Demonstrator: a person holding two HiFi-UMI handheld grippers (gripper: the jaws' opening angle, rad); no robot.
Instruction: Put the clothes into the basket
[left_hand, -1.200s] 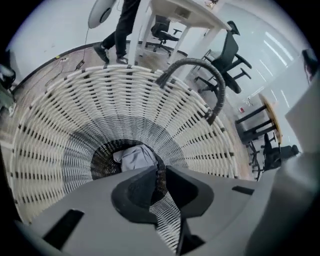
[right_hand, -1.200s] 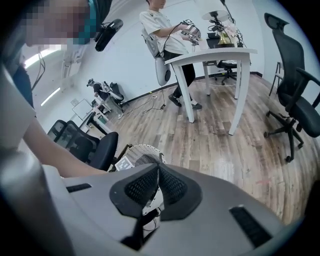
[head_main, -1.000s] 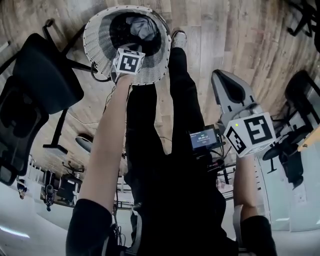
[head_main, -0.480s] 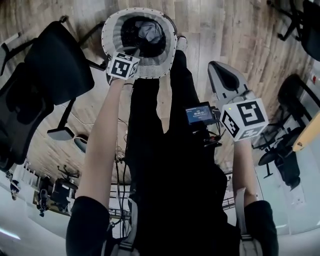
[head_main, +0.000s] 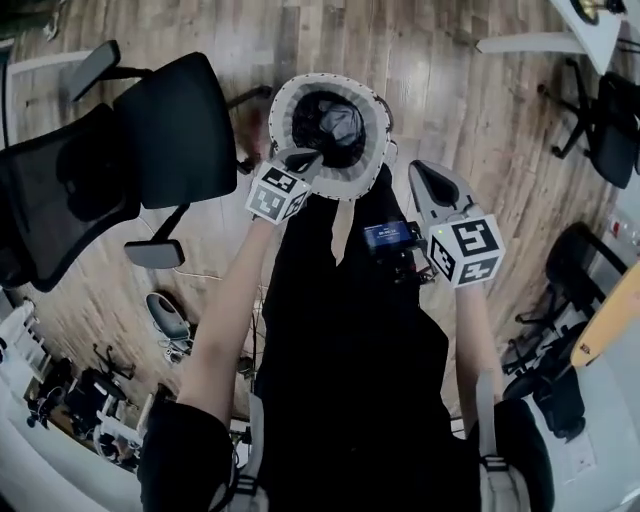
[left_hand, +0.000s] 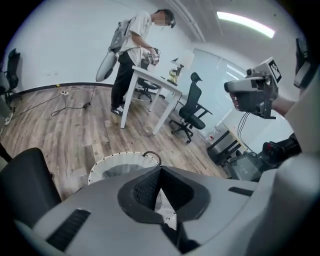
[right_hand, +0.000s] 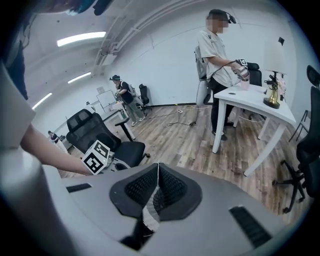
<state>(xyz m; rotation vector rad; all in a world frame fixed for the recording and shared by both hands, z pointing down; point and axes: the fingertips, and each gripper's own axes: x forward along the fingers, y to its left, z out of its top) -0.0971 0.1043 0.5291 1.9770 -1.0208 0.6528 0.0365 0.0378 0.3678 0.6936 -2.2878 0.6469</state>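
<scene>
Lying bundled in the basket (head_main: 283, 118) at twelve o'clock: clothes (head_main: 340, 125); left gripper (head_main: 300, 158) by its seven o'clock rim, right gripper (head_main: 432, 185) at four o'clock, both pressed together, empty, load apparently delivered.

We see a white woven basket (head_main: 283, 122), matt grey cloth clothes (head_main: 340, 122) inside, on a smooth wood-plank floor (head_main: 450, 80).

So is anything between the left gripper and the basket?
Nothing visible. The left gripper, shut and empty, hangs above the basket by its near rim, with only air between. Grey clothes lie inside.
</scene>
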